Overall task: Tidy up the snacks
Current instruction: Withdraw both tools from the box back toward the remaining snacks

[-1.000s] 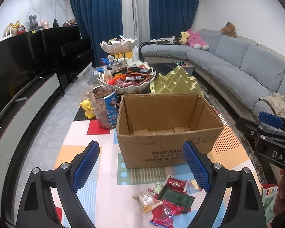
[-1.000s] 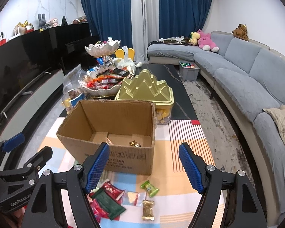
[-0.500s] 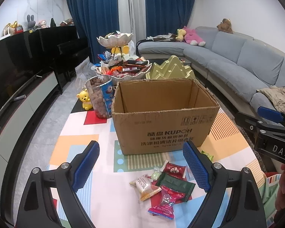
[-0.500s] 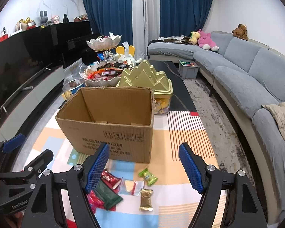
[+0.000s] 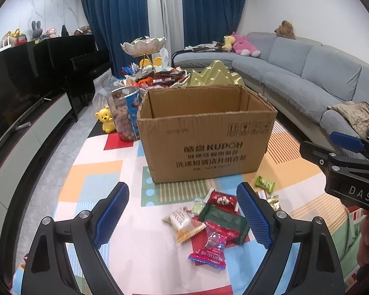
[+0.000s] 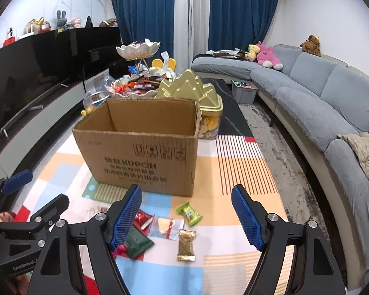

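1. left gripper (image 5: 182, 217) has its jaws spread wide with nothing between them. right gripper (image 6: 187, 218) is the same, wide apart and empty.
2. the snacks lie in a loose heap on the patterned mat (image 5: 93, 172), on the near side of the cardboard box (image 5: 204, 132) and apart from its front wall. the box stands upright with its top open.
3. left wrist view: the heap sits between the fingers but toward the right one. the red candy packet (image 5: 212, 245) is nearest, then the dark green packet (image 5: 223, 221) and the white and orange packet (image 5: 183, 223) to its left.
4. right wrist view: the gold packet (image 6: 186, 245) lies almost midway between the fingers, long axis running near to far. the light green candy (image 6: 189, 213) lies just beyond it, tilted on a diagonal.
5. judgement: the right gripper is better lined up for the gold packet, since its jaws close left to right across the packet's short side. the left gripper is nearer the red and dark green packets.
6. judgement: either pick calls for a drop straight down to the mat, then a lift forward over the near rim of the box.
7. risk, as judged: the packets overlap, so a close may catch two at once.
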`<state>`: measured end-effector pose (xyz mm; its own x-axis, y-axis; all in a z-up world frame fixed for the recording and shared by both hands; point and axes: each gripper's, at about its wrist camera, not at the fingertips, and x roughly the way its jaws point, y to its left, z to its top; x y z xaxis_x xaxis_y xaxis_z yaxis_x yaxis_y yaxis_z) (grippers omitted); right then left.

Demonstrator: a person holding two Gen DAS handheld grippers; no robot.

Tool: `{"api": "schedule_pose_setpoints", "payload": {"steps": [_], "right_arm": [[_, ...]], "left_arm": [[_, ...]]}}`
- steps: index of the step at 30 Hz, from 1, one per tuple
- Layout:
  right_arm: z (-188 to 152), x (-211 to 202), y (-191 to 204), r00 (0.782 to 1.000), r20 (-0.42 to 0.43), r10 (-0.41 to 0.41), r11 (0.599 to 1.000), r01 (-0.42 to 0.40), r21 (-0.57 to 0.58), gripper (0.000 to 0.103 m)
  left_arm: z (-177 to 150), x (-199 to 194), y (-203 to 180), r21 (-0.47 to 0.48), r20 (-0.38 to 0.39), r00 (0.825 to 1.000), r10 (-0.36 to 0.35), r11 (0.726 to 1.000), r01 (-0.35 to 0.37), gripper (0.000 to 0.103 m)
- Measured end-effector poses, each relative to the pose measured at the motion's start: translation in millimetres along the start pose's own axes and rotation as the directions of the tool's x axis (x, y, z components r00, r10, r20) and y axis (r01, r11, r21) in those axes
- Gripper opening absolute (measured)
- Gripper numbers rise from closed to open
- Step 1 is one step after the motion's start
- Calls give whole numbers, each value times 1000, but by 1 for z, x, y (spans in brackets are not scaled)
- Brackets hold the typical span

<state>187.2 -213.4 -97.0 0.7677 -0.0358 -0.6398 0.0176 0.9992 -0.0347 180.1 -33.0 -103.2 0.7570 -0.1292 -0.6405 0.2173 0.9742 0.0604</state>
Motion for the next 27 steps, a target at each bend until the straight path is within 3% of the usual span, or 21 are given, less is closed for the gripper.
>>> {"api": "schedule_pose_setpoints", "payload": {"steps": [10,23,27], "right_arm": [[-27,12,-1,1000,-7,12,1000,-12,-3,76],[-62,40,-6,997,-76,11,1000,-12,-17,75],[-67,46,-8,995,-98,18,1000,-19,-16,70]], "left_arm": [[-31,5,-13,45,-1,999,-34,998,34,89],[-64,29,-31,114,-80,994,-72,990,81,75],[-71,35,-34,123,-101,992,-78,988,91,72]]}}
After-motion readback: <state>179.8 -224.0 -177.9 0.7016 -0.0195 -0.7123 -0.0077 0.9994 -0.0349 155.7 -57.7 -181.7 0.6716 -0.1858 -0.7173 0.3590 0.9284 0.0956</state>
